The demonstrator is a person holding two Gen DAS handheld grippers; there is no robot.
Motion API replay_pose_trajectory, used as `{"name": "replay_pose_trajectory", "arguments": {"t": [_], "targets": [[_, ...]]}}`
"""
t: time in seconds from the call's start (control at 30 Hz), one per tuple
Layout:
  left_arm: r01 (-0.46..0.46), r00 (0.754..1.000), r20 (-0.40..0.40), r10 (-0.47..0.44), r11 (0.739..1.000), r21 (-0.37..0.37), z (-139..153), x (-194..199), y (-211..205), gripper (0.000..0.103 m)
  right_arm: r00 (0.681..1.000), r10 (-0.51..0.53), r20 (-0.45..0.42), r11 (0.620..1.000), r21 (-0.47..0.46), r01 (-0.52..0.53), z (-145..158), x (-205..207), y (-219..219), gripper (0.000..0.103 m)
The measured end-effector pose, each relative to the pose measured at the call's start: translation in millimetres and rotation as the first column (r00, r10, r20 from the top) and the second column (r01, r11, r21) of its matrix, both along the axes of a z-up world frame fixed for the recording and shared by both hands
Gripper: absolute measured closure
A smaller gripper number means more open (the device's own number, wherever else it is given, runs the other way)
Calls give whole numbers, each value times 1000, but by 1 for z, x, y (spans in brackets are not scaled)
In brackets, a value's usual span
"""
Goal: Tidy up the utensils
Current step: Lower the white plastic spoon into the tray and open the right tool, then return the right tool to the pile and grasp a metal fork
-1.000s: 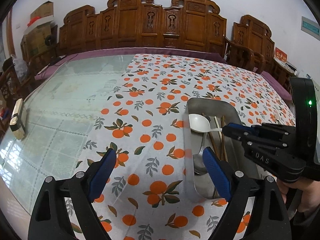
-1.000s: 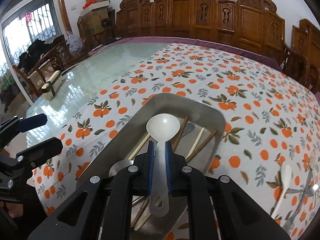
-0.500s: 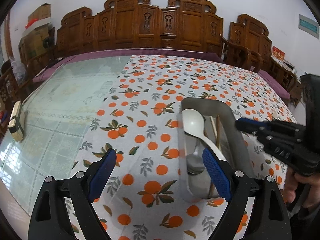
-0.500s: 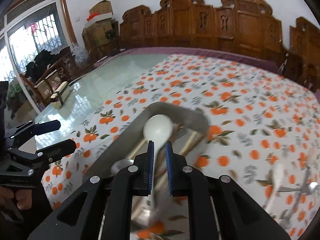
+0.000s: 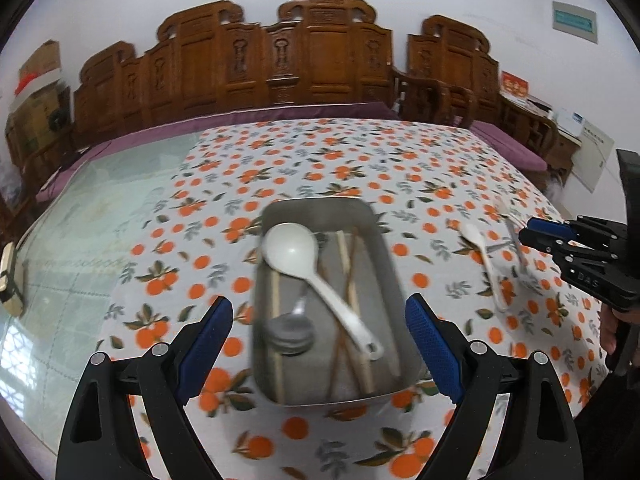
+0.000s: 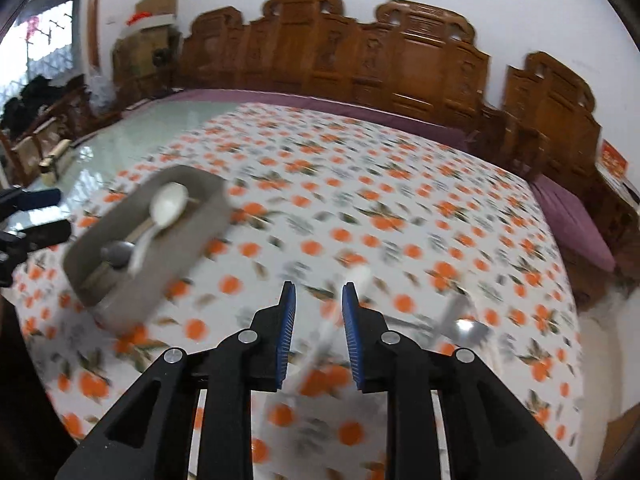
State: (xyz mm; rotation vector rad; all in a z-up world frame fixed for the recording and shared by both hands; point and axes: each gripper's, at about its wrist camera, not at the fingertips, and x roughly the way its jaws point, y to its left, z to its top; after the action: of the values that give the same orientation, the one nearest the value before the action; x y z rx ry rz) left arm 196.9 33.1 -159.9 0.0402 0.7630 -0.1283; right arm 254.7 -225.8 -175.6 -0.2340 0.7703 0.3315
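Rectangular steel tray (image 5: 384, 240) already holds a large white ladle (image 5: 316, 276), a metal spoon (image 5: 290, 330) and wooden chopsticks (image 5: 347, 264). A small white spoon (image 5: 482, 254) and, apparently, metal cutlery (image 6: 466, 326) remain on the tabletop (image 5: 320, 152). Left gripper (image 5: 319, 340) spread wide, empty; right gripper (image 6: 319, 320) opening, grasping nothing.

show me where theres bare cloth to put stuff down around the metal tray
Free: the orange-print cloth left of the metal tray, out to the glass tabletop, and the wide stretch beyond the tray toward the wooden chairs. Crowded: right of the tray, where a white spoon and metal utensils lie by the right tongs.
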Motion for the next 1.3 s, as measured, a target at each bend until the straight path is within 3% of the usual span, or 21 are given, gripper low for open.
{"name": "replay_pose_trajectory", "arguments": {"t": [0.07, 0.23, 0.6, 0.87, 1.07, 1.3], "targets": [[17, 1000, 7, -17, 1000, 3, 0, -1, -10, 19, 999, -32, 4, 999, -11, 32, -6, -1, -16, 61], [54, 998, -9, -54, 998, 19, -4, 4, -33, 19, 994, -109, -24, 994, 27, 109, -28, 5, -55, 61], [98, 995, -12, -97, 993, 69, -5, 7, -64, 19, 969, -181, -168, 981, 38, 190, -67, 39, -80, 61], [118, 993, -19, -117, 987, 109, -1, 11, -86, 19, 962, -186, -199, 982, -18, 186, -75, 51, -69, 61], [129, 992, -11, -129, 987, 97, 3, 15, -106, 19, 961, -156, -229, 988, -13, 157, -74, 45, -74, 63], [168, 986, -33, -165, 977, 134, -4, 11, -126, 19, 961, -119, -251, 993, -16, 119, -71, 35, -79, 67]]}}
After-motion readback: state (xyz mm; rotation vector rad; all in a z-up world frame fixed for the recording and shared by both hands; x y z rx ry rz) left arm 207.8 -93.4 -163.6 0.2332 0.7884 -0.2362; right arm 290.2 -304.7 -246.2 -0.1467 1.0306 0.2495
